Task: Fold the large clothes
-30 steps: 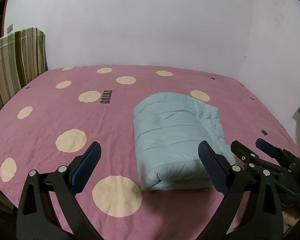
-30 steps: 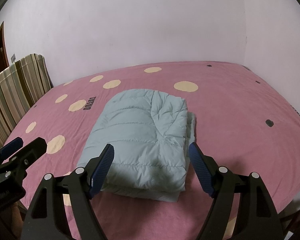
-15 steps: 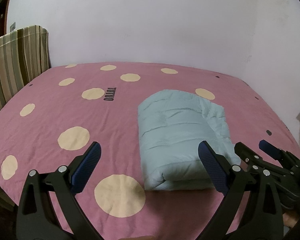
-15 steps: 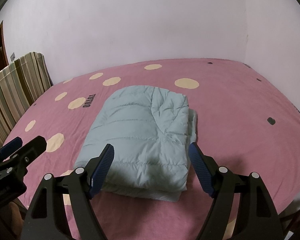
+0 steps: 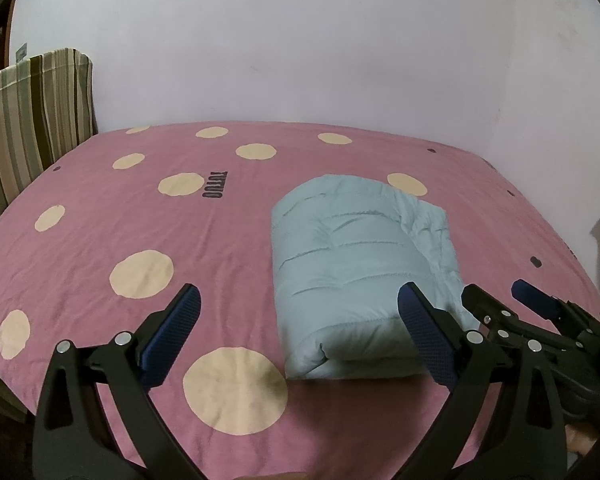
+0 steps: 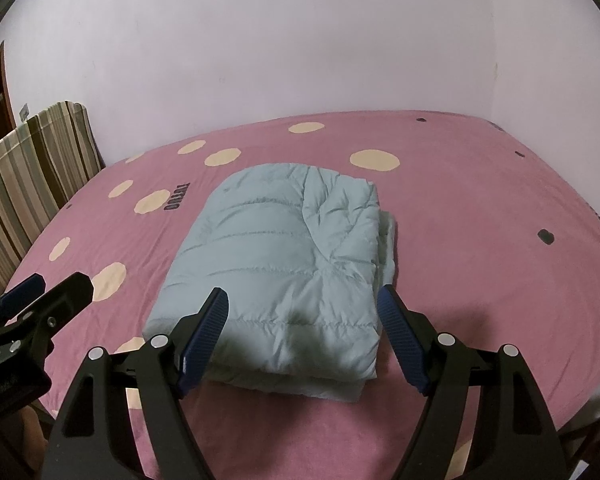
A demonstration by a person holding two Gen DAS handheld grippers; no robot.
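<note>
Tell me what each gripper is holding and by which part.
Nothing. Left gripper and right gripper are both open, clear of the folded jacket.

Dim, even indoor light; soft shadows; strong fisheye bending at edges; perhaps slightly blurred.

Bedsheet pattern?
Pink bedsheet with cream polka dots and a few small dark ones; clearest in the left wrist view.

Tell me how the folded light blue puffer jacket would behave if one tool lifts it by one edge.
The puffer jacket looks quilted and puffy, so probably light and squashy. Its stacked layers lie loose, so lifting one edge would likely unfold it. The smooth shell may slip between pads.
</note>
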